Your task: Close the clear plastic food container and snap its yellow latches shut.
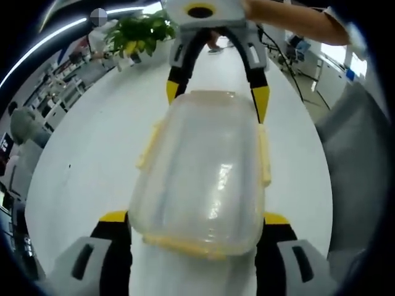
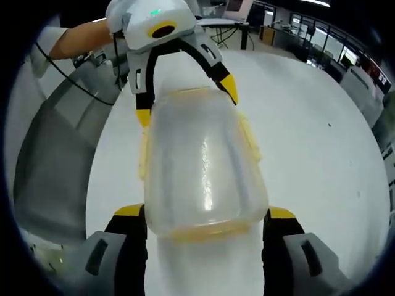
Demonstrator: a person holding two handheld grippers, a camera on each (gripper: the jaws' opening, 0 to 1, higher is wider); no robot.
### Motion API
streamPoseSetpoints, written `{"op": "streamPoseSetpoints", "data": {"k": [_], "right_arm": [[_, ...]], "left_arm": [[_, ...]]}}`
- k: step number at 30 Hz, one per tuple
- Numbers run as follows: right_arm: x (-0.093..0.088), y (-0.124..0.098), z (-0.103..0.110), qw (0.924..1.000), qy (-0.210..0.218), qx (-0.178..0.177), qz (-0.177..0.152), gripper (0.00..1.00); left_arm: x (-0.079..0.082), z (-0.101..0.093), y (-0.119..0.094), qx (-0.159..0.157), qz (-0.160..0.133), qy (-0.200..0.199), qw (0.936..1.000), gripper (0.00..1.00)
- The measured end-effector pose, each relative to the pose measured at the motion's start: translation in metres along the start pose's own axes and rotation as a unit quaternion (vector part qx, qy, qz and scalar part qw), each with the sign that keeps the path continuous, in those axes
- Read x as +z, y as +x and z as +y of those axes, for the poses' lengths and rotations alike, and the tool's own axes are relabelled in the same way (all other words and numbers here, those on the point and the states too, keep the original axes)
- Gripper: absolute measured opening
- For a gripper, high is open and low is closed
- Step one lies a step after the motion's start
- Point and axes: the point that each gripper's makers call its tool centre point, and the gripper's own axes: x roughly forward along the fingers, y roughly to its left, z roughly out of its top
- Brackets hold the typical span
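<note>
A clear plastic container point(image 1: 203, 172) with its lid on lies lengthwise on the white table point(image 1: 92, 154), between my two grippers. Yellow latches point(image 1: 149, 145) run along its long sides, and another yellow latch point(image 1: 185, 246) lies across the near end. My left gripper point(image 1: 194, 219) is open, with its jaws on either side of the near end. My right gripper point(image 1: 216, 95) straddles the far end with its yellow fingertips point(image 1: 260, 103) at the corners. In the right gripper view the same container point(image 2: 200, 166) sits between my right gripper point(image 2: 205, 214) and left gripper point(image 2: 186, 102). Both stand open around it.
A person's arm point(image 1: 290, 18) holds the right gripper. A potted plant point(image 1: 139, 31) stands at the table's far end. A grey chair-like shape point(image 1: 358, 154) borders the table's edge, seen also as a grey shape point(image 2: 55, 160). Desks and equipment fill the background.
</note>
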Motion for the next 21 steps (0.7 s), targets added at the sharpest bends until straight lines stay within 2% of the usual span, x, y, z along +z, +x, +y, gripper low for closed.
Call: {"op": "streamPoseSetpoints", "data": {"k": [9,16,21], "right_arm": [[0.027,0.016,0.005,1.0000,-0.003,-0.001,-0.008,0.73],[0.040,0.023,0.005,1.0000,-0.006,0.000,-0.008,0.73],[0.045,0.025,0.001,1.0000,-0.002,-0.004,-0.008,0.73]], "left_arm": [[-0.027,0.006,-0.017,0.003,0.019,0.002,0.9998,0.80],[-0.040,0.010,-0.024,0.004,0.022,0.001,0.9997,0.80],[-0.043,0.018,-0.025,0.003,0.023,0.006,0.9997,0.80]]}}
